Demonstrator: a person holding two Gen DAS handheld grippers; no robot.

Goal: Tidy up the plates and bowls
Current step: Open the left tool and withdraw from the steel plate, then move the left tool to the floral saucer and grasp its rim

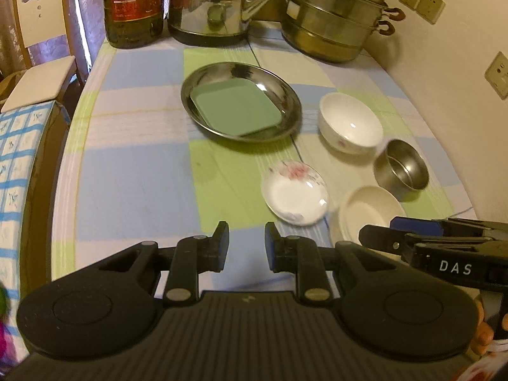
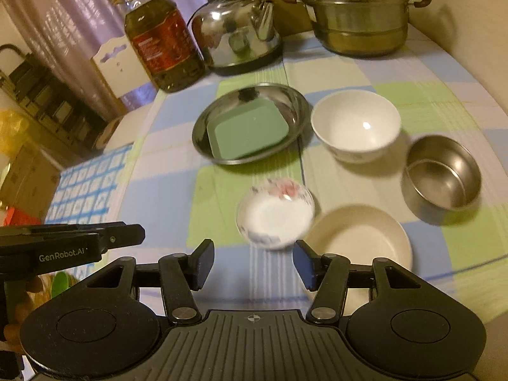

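Steel plate [image 1: 287, 90]: the largest dish, a shallow round dish lying flat toward the back of the checked tablecloth [image 1: 133, 171], rim up
Green tray [image 1: 236, 108]: rectangular with rounded corners, lying inside the steel plate, its long axis running slantwise from back-left to front-right
White bowl [image 1: 350, 123]: deep, upright, mouth up, a small floral mark on its outer wall; just right of the steel plate
Cream plate [image 2: 358, 238]: plain, shallow, flat, at the front right beside the small dish
Steel bowl [image 2: 443, 176]: straight-walled, upright, near the table's right edge, behind the cream plate
Floral dish [image 2: 274, 214]: the smallest, white with pink flowers on its far rim, lying flat in the middle of the cloth
Left gripper [image 1: 247, 246]: jaws a narrow gap apart, nothing between them, hanging above the cloth's front edge, touching no dish
Right gripper [image 2: 252, 262]: jaws standing wider, empty, the floral dish just beyond the gap, not touched
Back row: oil bottle [image 2: 162, 41], kettle [image 2: 235, 31], steamer pot [image 2: 358, 16]
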